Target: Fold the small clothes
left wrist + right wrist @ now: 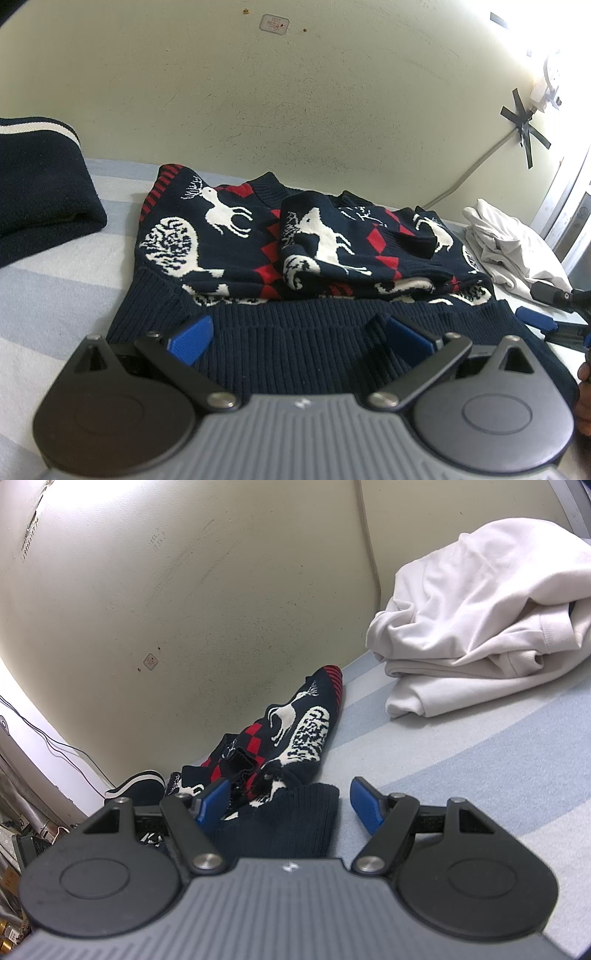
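A navy knit sweater (258,236) with white reindeer and red diamonds lies on the striped bed, its sleeves folded over the body. My left gripper (299,332) is open, its blue fingers resting on the ribbed navy hem (295,325) with the fabric between them. In the right wrist view the same sweater (295,731) runs away along the wall. My right gripper (288,805) is open, with the ribbed hem corner (295,819) bunched between its blue fingers. The right gripper also shows in the left wrist view (546,314) at the sweater's right corner.
A folded navy garment with white stripes (40,184) lies at the left. A crumpled white garment (509,247) (480,620) lies at the right. The bed sheet (480,760) is striped blue and white. A cream wall (295,92) with a taped cable stands behind.
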